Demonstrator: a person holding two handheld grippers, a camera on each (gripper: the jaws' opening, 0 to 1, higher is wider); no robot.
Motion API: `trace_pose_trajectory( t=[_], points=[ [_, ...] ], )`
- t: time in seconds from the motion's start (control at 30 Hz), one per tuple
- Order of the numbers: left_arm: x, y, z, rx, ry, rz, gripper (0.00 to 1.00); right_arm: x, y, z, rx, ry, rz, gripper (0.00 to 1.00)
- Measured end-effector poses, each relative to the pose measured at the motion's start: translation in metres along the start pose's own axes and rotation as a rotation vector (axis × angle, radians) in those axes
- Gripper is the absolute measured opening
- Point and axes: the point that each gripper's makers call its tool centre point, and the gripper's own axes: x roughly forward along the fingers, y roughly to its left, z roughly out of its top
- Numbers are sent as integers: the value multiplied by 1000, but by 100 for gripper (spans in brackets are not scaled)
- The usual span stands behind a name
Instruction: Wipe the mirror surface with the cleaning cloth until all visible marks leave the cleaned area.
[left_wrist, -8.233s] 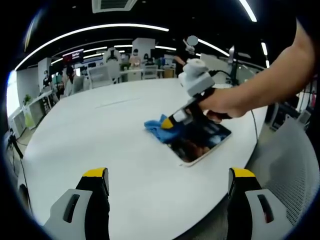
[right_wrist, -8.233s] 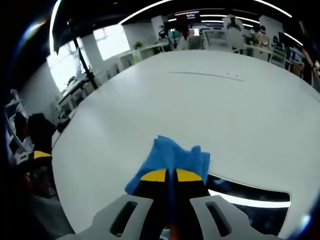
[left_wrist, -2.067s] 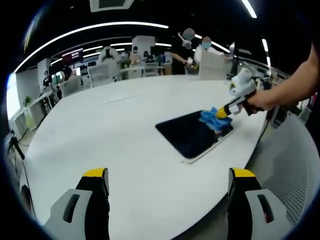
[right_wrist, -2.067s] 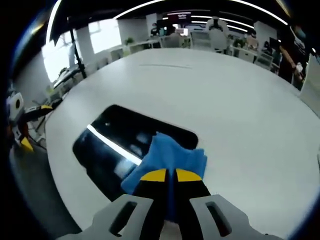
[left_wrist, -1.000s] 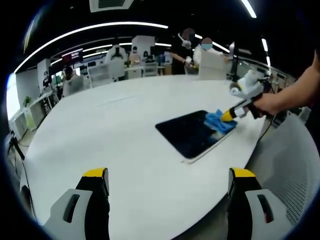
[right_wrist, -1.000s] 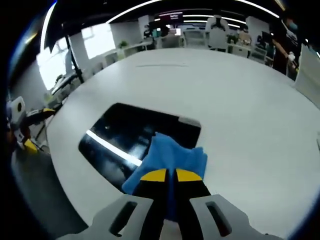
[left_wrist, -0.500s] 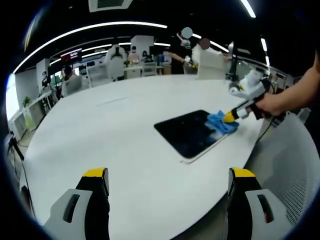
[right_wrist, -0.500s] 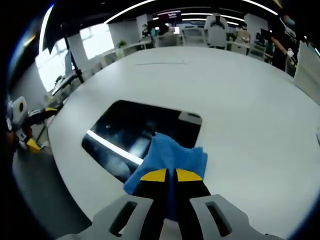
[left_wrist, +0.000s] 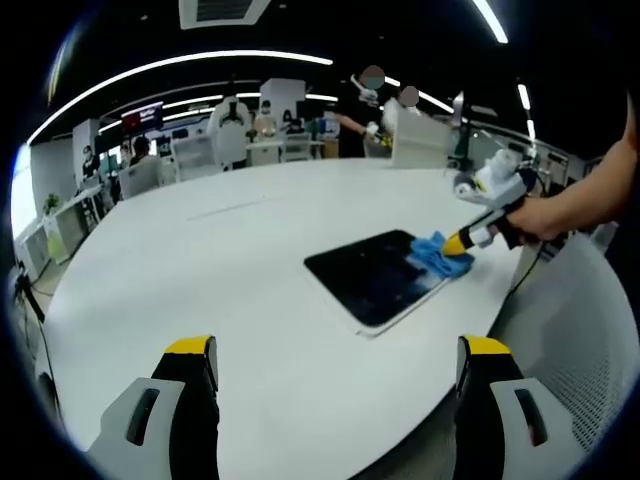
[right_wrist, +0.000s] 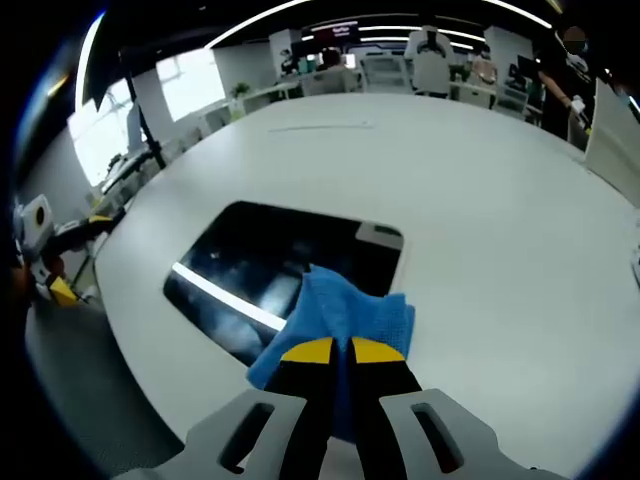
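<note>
**Mirror near table edge, cloth pressed at its corner**

In the left gripper view, the left gripper (left_wrist: 335, 400) is seen at the bottom with its yellow-tipped jaws set wide apart and nothing held between them. It is held above the near rim of the white table (left_wrist: 200, 290), well apart from the work.

Beyond it, a broad bare stretch of tabletop is noted on the view's left and far side. The table's curved edge is observed close to the mirror on the view's right, where the top falls away to a grey meshed surface (left_wrist: 585, 340).

The mirror (left_wrist: 375, 275) is found lying flat on the table, a dark rounded rectangle with a pale border, one long side just beside the table edge. In the right gripper view, the mirror (right_wrist: 270, 275) is seen to reflect a bright ceiling strip as a diagonal line, with faint cloudy patches near it.

The right gripper (right_wrist: 334, 350) is seen with its jaws drawn tight together, a blue cleaning cloth (right_wrist: 345, 310) pinched between them. The cloth (left_wrist: 440, 255) is pressed on the mirror's corner nearest the right gripper (left_wrist: 462, 240), partly overhanging onto the table.

Farther off, desks, chairs and several people (left_wrist: 375, 110) are recorded under ceiling light strips (left_wrist: 180, 65).
</note>
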Motion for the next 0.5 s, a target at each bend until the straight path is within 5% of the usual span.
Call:
trace_pose_trajectory(
  t=[0.5],
  points=[
    [0, 0, -2, -2, 14, 5, 99, 0, 0, 0, 14, -4, -1, 0]
  ],
)
